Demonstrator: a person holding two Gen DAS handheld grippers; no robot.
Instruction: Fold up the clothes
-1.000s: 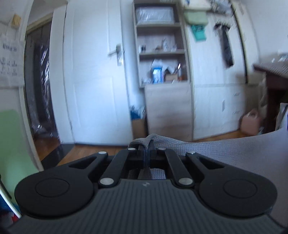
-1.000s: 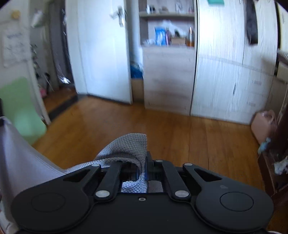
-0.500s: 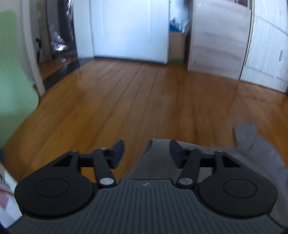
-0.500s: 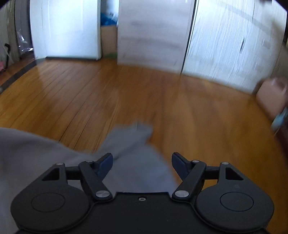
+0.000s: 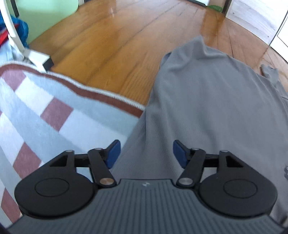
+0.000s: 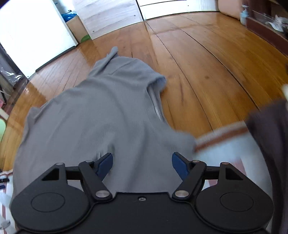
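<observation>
A grey knitted garment (image 5: pixel 207 100) lies spread in front of both grippers, draped from a checked blanket (image 5: pixel 45 108) out over the wooden floor. In the left wrist view my left gripper (image 5: pixel 146 152) hovers over the garment's near part. Its jaws are opening, and the blue pads (image 5: pixel 113 153) stand apart from the cloth below. In the right wrist view the garment (image 6: pixel 100 108) runs away from my right gripper (image 6: pixel 142 163), which is open above it with nothing pinched. A narrow strip of the garment points toward the far door.
The blanket's brown border (image 6: pixel 221 133) shows at the right, beside a dark cloth (image 6: pixel 270 144). A white frame leg (image 5: pixel 34 54) and a green panel (image 5: pixel 45 16) stand at the left. A white door (image 6: pixel 32 36) and wooden cupboards (image 6: pixel 108 16) close the far side.
Both grippers were shut on the raised grey garment, then opened and let it go. Both have dropped and tipped down, and the garment now lies spread over blanket and floor.
</observation>
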